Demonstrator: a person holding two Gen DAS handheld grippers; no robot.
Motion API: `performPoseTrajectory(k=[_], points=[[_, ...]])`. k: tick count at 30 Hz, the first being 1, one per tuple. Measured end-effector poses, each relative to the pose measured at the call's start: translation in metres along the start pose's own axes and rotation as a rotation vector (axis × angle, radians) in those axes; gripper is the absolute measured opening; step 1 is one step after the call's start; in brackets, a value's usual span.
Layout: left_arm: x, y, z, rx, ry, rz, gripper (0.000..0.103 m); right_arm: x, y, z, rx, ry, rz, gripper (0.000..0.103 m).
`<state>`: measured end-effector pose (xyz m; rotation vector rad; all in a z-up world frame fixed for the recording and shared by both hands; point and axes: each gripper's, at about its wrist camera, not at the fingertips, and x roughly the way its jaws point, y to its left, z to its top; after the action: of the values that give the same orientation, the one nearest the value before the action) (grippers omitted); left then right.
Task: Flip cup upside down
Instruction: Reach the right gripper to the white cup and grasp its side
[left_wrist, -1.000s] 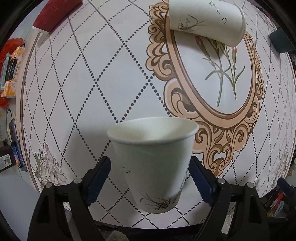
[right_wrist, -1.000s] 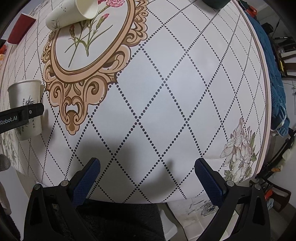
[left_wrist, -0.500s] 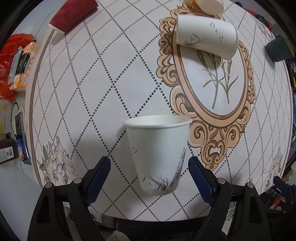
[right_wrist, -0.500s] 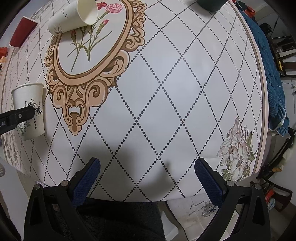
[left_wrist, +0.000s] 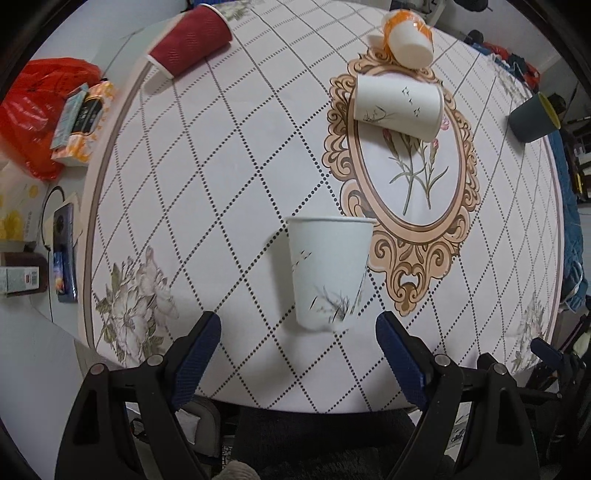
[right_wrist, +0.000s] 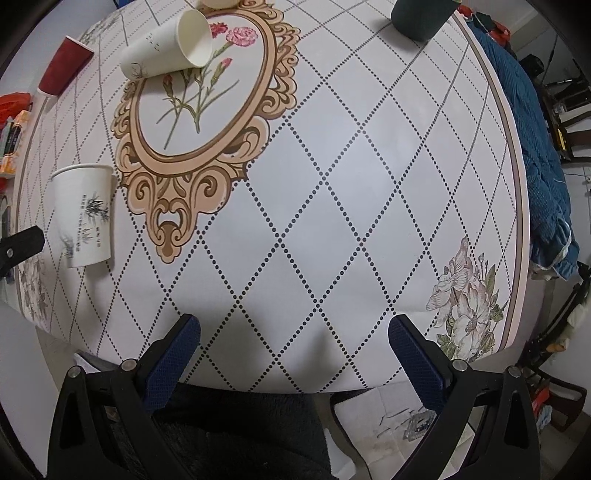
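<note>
The white printed paper cup (left_wrist: 330, 271) stands upright, mouth up, on the patterned counter (left_wrist: 207, 177), just ahead of the spread left hand-held gripper (left_wrist: 298, 334). The right hand-held gripper (right_wrist: 293, 336) hangs spread and empty. The cup is probably light and easily crushed, so grip it gently at mid-wall.

Both wrist views look down and forward over the counter (left_wrist: 236, 155) from its near edge, fairly close. The left view sits further left. Both share the upright white cup (left_wrist: 330, 271) (right_wrist: 84, 215) and oval frame print (left_wrist: 410, 155) (right_wrist: 207, 92) toward 12 o'clock.
</note>
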<state>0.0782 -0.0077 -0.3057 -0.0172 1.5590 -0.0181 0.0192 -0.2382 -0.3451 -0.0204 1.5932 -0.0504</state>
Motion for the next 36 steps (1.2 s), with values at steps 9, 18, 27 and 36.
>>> performPoseTrajectory(k=[9, 18, 27, 36], points=[[-0.018, 0.046, -0.035, -0.098, -0.029, 0.006, 0.086, -0.024, 0.023, -0.01, -0.054, -0.039, 0.026, 0.103], [-0.012, 0.104, -0.042, -0.173, -0.029, 0.049, 0.086, -0.038, 0.062, -0.01, -0.08, -0.065, 0.094, 0.103], [0.006, 0.132, -0.024, -0.13, -0.016, 0.031, 0.086, -0.041, 0.113, 0.005, -0.07, -0.051, 0.105, 0.103], [0.042, 0.143, -0.011, -0.093, 0.038, -0.009, 0.086, -0.032, 0.15, 0.018, -0.078, -0.041, 0.06, 0.103]])
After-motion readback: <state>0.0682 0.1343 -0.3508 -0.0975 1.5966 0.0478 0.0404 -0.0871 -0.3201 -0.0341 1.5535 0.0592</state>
